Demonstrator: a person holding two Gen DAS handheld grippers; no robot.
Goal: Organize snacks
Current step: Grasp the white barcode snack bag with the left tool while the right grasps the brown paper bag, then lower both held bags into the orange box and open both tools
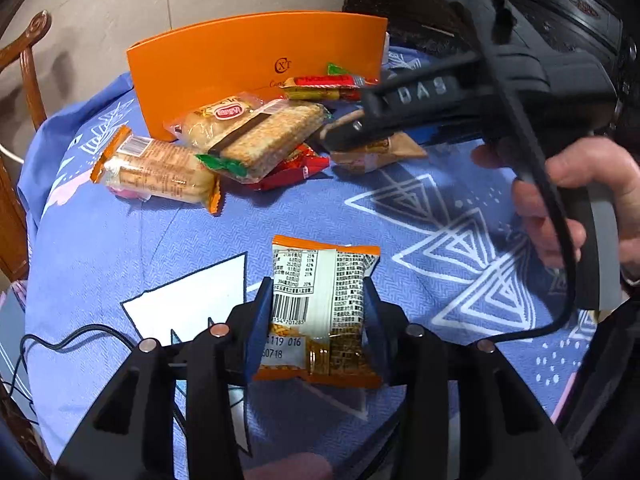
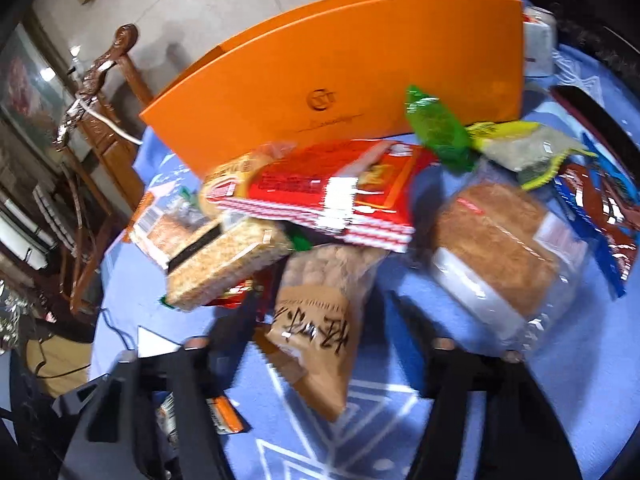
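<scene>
Right now the left tool (image 1: 318, 312) is pinching an orange-edged snack packet (image 1: 320, 312) between its blue fingers (image 1: 258, 320), one on each side of the wrapper, printed back and barcode facing up. The packet sits just above the blue patterned cloth (image 1: 160, 248) that covers the tabletop, toward the near edge.

Toward the far edge an orange box (image 1: 256, 64) stands upright, and the rest of the snacks lie heaped against its front. In the left wrist view a cracker pack with orange ends (image 1: 156, 170) lies at the left of the heap, touching a sesame bar with a dark band (image 1: 268, 140), which leans on a small bun packet (image 1: 222, 120).

The right tool (image 2: 324, 304) has its fingers spread wide on either side of a brown paper-look bag with black characters (image 2: 320, 320); they are not touching it as far as the blurred right wrist view shows. Behind this bag lies a red striped packet (image 2: 340, 196), and to its right a clear-wrapped brown cake (image 2: 496, 252). A green wrapper (image 2: 436, 128) leans on the box front, with a yellow-edged packet (image 2: 528, 148) just beside it and a blue and brown wrapper (image 2: 600, 208) near the right edge. The person's right hand (image 1: 576, 200) grips the handle of that tool in the left wrist view.
</scene>
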